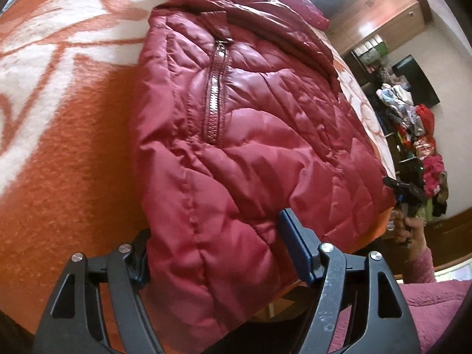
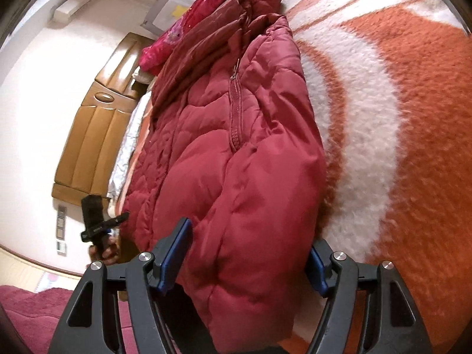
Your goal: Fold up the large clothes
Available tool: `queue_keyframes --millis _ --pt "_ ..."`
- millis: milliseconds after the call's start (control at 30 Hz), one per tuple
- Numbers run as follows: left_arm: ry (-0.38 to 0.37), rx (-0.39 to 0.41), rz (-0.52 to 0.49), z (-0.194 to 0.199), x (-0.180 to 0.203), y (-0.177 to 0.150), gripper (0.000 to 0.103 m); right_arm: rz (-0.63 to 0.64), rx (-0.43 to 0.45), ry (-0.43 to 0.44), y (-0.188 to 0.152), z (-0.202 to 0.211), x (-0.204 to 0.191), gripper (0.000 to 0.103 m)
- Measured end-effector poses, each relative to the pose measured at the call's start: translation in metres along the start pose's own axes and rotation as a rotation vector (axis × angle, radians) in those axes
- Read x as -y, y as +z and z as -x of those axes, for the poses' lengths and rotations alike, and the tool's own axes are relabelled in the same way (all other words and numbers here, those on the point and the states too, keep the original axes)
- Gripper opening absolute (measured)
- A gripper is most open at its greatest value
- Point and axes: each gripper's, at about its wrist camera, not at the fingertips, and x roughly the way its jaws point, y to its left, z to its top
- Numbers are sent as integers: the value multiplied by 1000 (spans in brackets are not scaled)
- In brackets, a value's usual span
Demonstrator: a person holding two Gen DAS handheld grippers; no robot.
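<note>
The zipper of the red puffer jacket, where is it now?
In the left wrist view the zipper runs down the folded red puffer jacket, toward its left edge, near the orange-and-white blanket.

The red quilted jacket (image 1: 250, 135) lies folded on my orange-and-white blanket (image 1: 59, 147). Its zipper (image 1: 215, 97) faces up, closed. The near puffy end hangs over the bed's edge.

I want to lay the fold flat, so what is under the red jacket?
The red jacket lies on an orange-and-white blanket, visible all around it. Whatever sits directly beneath the jacket is covered.
</note>
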Motion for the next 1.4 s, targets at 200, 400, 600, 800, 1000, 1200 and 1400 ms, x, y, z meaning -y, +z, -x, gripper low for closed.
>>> queue_keyframes --millis 200,400,600,800,1000,1200,1400 --pt "-62 5 3 0 -3 -6 69 10 -1 28 -7 -2 3 65" --pt "-56 18 -66 3 10 -2 25 37 -15 27 -10 -5 -4 26" --pt "-106 130 -70 32 21 6 16 61 52 99 -3 10 -18 21" --pt "-126 271 -104 64 47 27 15 106 138 159 14 31 -44 20" --pt "-151 370 -91 88 50 61 15 124 255 210 45 54 -66 20" --pt "-175 463 -74 102 54 108 15 111 354 230 88 67 -79 20" --pt "-163 493 -81 97 59 149 15 98 405 221 133 62 -88 20"
